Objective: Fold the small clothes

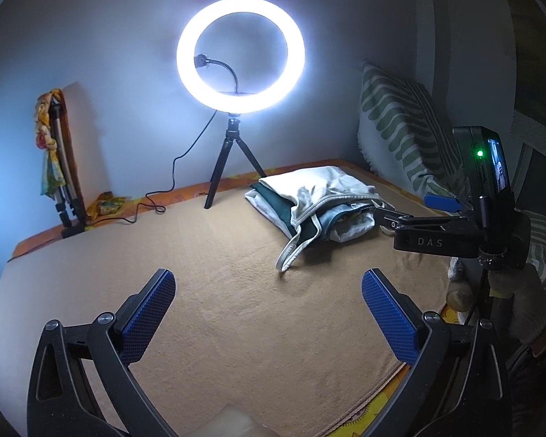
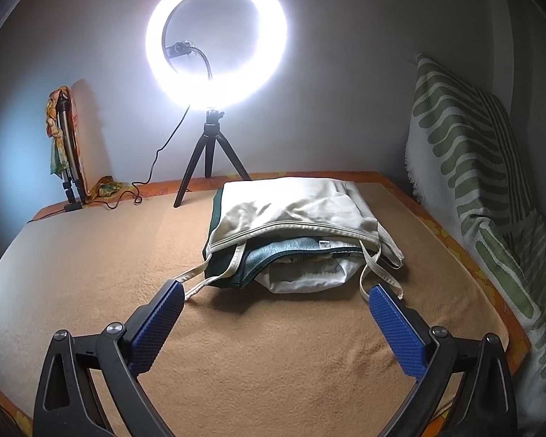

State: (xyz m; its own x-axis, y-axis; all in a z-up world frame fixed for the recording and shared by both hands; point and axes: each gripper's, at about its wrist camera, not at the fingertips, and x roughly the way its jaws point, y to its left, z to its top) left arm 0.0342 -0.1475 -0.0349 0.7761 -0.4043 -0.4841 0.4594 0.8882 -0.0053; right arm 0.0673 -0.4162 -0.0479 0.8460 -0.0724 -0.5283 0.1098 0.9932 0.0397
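Right wrist view shows the pile (image 2: 291,233) of small clothes only from its near side: a cream top (image 2: 295,204) covers it, so the layers under it show only as edges, a teal piece (image 2: 280,253) and a white piece (image 2: 305,278) poking out at the front. How many garments lie in the pile cannot be told. The ring light (image 2: 216,36) glares so hard that the wall around it is washed out, and its clip in the middle is hard to make out. The striped cushion (image 2: 466,167) on the right runs out of the picture.

In the left wrist view the right gripper (image 1: 382,213) comes in from the right; its far fingertips sit against the pile's (image 1: 309,204) edge, but whether they touch cloth cannot be told, nor how wide they stand from this angle.

The pile lies on the tan blanket (image 2: 91,255), toward its far right part, in front of the light's tripod (image 2: 207,160). The right gripper (image 2: 276,293) is spread wide and holds nothing; the pile sits just beyond its tips, between them. One cream strap (image 2: 196,284) ends right at the left finger (image 2: 160,320), and another strap (image 2: 378,276) loops beside the right finger.

The left gripper (image 1: 267,286) is also spread wide and empty, over bare blanket (image 1: 218,273), with the pile ahead and to its right, apart from it.
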